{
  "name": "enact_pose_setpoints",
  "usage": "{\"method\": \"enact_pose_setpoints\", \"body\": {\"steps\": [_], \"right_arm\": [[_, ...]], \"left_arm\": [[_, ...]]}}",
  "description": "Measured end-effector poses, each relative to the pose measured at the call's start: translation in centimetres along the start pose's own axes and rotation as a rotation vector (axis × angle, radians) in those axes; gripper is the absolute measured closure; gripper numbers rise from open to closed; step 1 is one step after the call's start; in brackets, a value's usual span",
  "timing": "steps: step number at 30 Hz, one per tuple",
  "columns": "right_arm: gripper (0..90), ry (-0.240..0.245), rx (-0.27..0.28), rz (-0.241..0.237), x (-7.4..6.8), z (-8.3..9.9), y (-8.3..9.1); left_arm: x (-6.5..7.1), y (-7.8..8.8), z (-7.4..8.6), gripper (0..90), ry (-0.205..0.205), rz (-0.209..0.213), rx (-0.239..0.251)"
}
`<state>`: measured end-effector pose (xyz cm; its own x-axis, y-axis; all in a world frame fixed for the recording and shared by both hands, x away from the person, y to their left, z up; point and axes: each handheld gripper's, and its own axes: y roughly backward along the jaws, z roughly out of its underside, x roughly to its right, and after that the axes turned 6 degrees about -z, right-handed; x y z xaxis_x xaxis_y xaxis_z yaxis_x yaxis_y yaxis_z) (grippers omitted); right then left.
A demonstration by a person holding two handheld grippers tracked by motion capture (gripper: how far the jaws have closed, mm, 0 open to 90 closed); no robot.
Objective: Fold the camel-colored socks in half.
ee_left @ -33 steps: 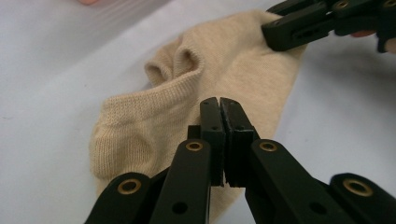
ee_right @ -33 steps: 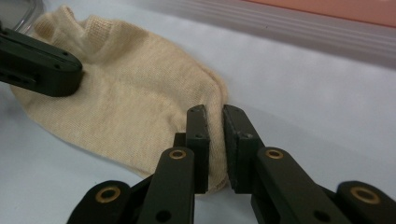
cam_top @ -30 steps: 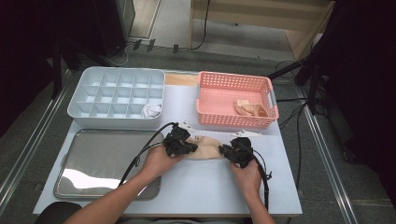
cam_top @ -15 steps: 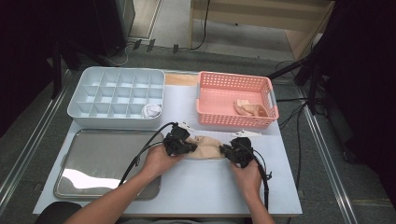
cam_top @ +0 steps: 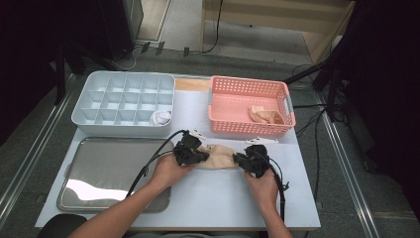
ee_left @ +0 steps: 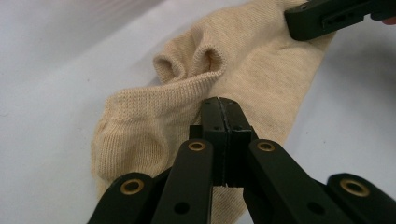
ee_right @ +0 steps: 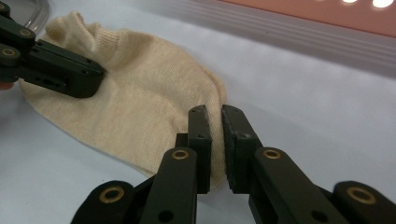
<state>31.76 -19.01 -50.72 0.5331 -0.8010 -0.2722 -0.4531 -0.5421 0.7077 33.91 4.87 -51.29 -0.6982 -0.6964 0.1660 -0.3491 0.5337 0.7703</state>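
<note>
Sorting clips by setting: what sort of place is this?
Probably a lab or workshop bench set up for sock sorting: a white table with a compartment organizer, a pink basket and a metal tray, cables trailing over a bare floor.

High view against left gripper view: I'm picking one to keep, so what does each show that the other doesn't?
High view alone: the white compartment box, pink basket, metal tray and both hands. Left gripper view alone: the left claw, jaws shut on a fold of the beige sock, knit ribs plain to see. Shared: that sock on the white table, with the right claw at its other end.
</note>
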Motion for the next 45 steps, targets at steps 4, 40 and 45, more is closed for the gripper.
{"method": "enact_pose_setpoints", "body": {"steps": [4,40,45], "right_arm": [[83.8,0.012,0.013,-0.019,-0.5,-0.4,0.4],[83.5,0.051,0.039,-0.117,-3.7,-2.5,0.6],[83.3,0.057,0.029,-0.126,-4.0,-2.7,0.4]], "left_arm": [[0.0,0.0,0.0,90.0,0.002,0.002,0.003],[-0.7,1.3,-0.2,88.8,0.065,0.028,0.048],[-0.4,-0.1,-0.2,88.9,0.062,0.032,0.015]]}}
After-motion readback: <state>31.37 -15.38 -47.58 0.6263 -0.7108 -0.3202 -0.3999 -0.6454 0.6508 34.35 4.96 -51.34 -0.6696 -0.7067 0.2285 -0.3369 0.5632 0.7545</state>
